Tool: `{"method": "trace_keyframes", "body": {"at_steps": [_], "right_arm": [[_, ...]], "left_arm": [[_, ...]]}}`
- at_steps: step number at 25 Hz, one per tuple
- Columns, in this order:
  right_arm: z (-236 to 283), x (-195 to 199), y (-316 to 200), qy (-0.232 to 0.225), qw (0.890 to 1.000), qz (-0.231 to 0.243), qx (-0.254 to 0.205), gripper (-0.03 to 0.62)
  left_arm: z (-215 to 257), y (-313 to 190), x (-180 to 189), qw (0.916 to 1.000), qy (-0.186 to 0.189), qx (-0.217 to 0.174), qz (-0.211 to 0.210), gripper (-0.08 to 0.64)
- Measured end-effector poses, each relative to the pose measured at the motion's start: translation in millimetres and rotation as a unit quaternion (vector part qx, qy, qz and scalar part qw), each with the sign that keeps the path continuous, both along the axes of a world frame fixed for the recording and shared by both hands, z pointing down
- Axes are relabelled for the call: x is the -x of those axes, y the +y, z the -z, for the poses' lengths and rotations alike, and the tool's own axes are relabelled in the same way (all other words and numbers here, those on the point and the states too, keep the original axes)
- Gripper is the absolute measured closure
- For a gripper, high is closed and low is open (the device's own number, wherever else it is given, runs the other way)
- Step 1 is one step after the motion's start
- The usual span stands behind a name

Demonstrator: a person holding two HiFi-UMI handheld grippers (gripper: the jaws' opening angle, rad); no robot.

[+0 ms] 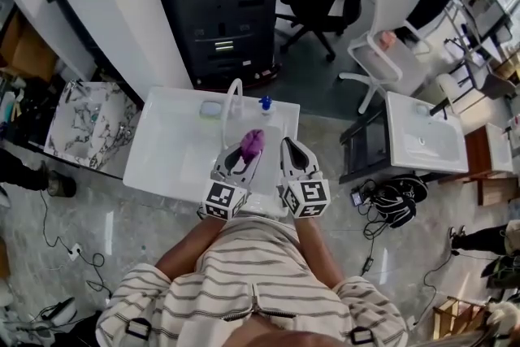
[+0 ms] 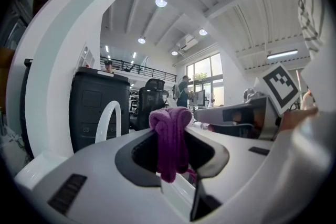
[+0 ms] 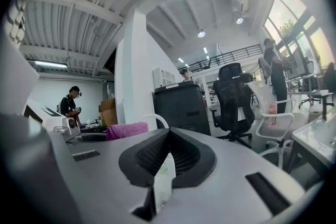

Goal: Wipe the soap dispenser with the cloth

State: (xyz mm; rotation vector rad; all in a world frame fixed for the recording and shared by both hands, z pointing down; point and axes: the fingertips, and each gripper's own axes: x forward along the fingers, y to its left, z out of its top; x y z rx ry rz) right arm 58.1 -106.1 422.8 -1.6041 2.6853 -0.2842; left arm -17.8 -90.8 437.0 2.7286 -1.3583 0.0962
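In the head view the soap dispenser [image 1: 266, 104], a small bottle with a blue pump top, stands at the back rim of the white sink [image 1: 166, 142], right of the curved white faucet [image 1: 234, 97]. My left gripper [image 1: 244, 155] is shut on a bunched purple cloth [image 1: 253, 142] over the basin, short of the dispenser. In the left gripper view the cloth [image 2: 169, 128] sticks up and hangs between the jaws of the left gripper [image 2: 173, 157]. My right gripper [image 1: 296, 152] is beside it, shut and empty; its pads meet in the right gripper view [image 3: 168, 139], where the cloth [image 3: 127, 130] shows at the left.
A pale sponge-like block [image 1: 211, 110] lies on the sink rim left of the faucet. Behind the sink stand a black cabinet [image 1: 223, 4] and a white column. A second white basin [image 1: 422, 134], a marbled basin [image 1: 85, 122], office chairs [image 1: 390, 41] and floor cables [image 1: 390, 203] surround it.
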Motion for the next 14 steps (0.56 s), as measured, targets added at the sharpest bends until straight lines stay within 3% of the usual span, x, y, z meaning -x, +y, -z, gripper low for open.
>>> {"method": "trace_keyframes", "body": {"at_steps": [14], "right_arm": [[1.8,-7.1,-1.3,-0.009,1.000,0.002,-0.005,0.594]], "left_arm": [[-0.5,0.0,-4.9,1.0000,-0.008,-0.002,0.004,0.448]]}}
